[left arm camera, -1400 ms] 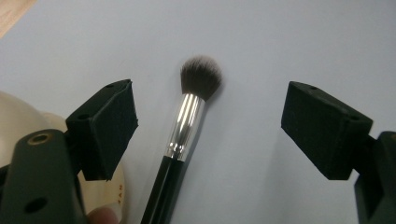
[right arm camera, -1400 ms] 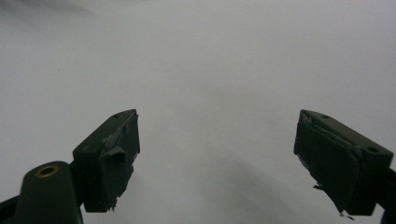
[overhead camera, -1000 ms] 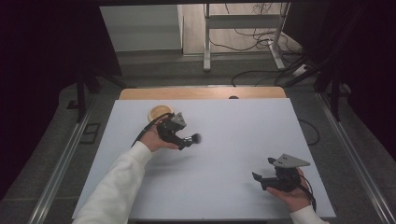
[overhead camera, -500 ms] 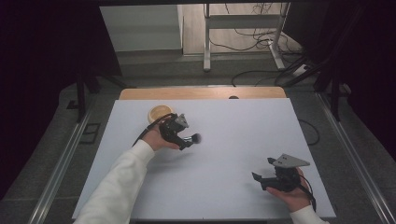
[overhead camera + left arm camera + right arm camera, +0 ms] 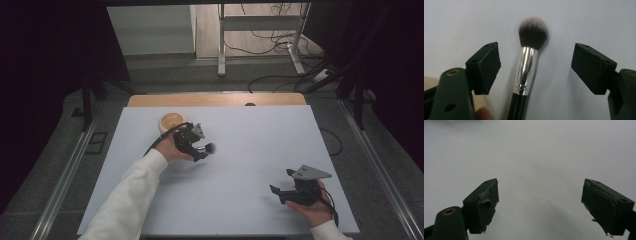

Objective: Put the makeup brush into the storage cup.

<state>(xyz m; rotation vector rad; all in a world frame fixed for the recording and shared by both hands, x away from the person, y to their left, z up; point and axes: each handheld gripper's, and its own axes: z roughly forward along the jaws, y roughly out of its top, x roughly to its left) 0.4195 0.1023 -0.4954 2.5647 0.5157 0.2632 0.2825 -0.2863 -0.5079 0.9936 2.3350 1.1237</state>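
A makeup brush (image 5: pixel 528 60) lies between the left gripper's (image 5: pixel 535 67) 2 spread jaws, untouched; closing squarely on its silver ferrule seems best, while the right gripper (image 5: pixel 540 205), also spread, idles far from the brush.

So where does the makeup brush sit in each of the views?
High view: makeup brush left of centre, at the left tool, bristles pointing right.
Left gripper view: centre, brush between the open jaws, touching neither.
Right gripper view: not in it.
Shared landmark: the white table.

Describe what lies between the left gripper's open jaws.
A makeup brush lies between them on the white table, touching neither jaw. Its black handle's lower end runs out of the picture.
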